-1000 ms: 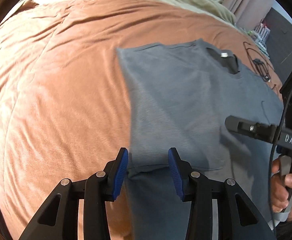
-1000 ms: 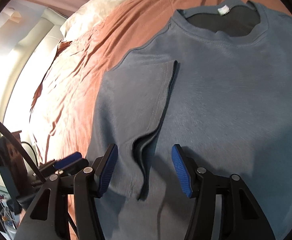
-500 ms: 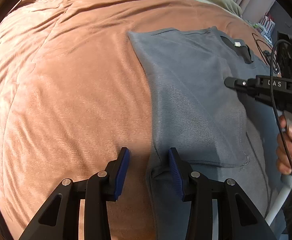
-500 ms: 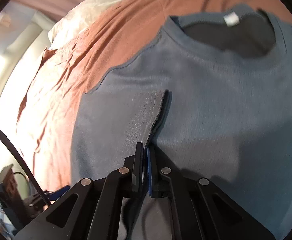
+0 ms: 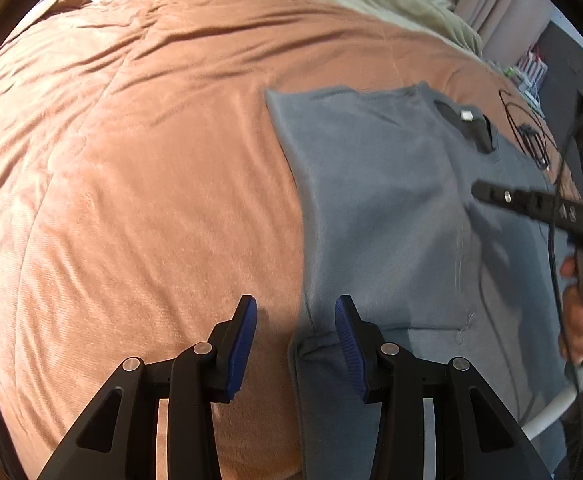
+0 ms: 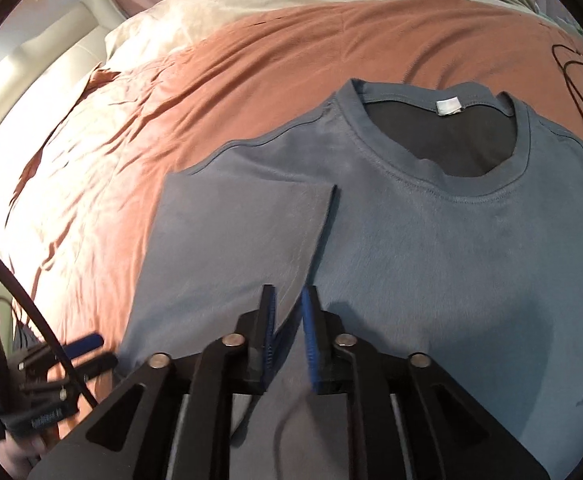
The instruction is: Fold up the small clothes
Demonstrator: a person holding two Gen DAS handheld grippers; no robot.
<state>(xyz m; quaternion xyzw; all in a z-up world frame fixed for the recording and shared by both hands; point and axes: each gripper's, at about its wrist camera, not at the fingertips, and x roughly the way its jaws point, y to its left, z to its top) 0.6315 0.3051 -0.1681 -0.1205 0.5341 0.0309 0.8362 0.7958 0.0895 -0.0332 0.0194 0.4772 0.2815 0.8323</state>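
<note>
A grey T-shirt (image 5: 371,200) lies face up on the bed, its collar (image 6: 487,188) with a white tag at the far end. The left sleeve (image 6: 243,232) is folded inward over the body. My right gripper (image 6: 289,320) hovers over that sleeve's hem; its jaws are opening and stand narrowly apart. The hem runs between them and the pads do not press it. In the left wrist view my left gripper (image 5: 297,328) is open low over the shirt's folded side edge, which lies just inside the right pad (image 5: 347,332). A hand (image 5: 579,320) holds the right gripper (image 5: 531,204).
An orange-brown blanket (image 5: 151,180) covers the bed, with a cream blanket (image 6: 271,12) at the far end. A black cable (image 5: 527,136) lies on the bed beyond the collar. A cream headboard (image 6: 31,80) stands at the left. My left gripper (image 6: 63,360) shows at the lower left.
The right gripper's jaws went from wide to shut on the sleeve hem, then parted a little as it lifted back. The sleeve now lies flatter over the body. The left gripper barely moved.
</note>
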